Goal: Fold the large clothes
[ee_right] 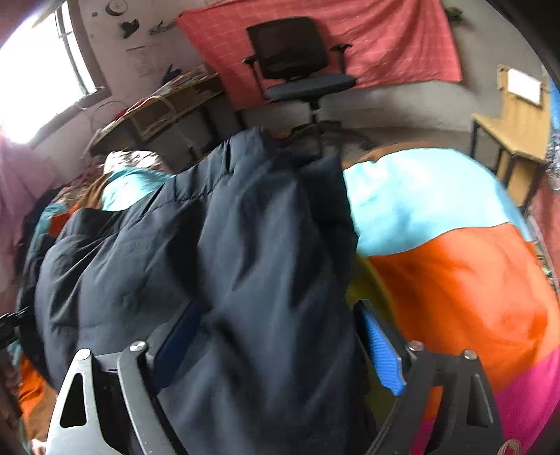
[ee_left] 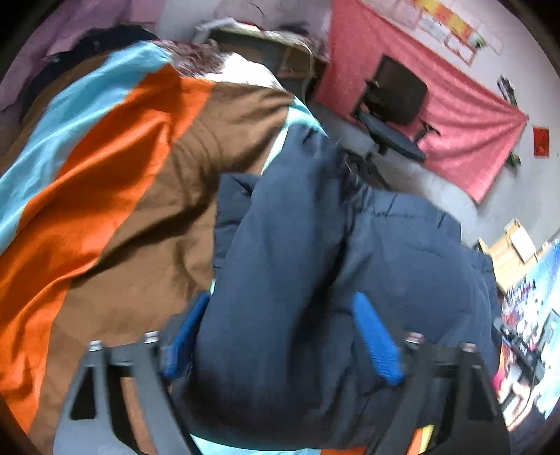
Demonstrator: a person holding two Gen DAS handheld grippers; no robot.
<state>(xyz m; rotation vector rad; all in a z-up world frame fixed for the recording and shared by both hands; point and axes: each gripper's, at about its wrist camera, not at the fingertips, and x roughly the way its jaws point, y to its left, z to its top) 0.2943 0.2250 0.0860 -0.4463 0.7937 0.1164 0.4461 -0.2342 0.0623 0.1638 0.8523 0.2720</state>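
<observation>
The navy jacket bulges between the blue pads of the left claw, so whether they pinch it is hidden. In the right wrist view the jacket covers the left pad and blurs at its upper edge; the right claw is equally unclear. The office chair's base is hidden behind cloth. The posters are too smeared to read

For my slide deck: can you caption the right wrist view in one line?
Right gripper with its jaws around a bulky navy jacket above a colour-block bedspread.
</observation>
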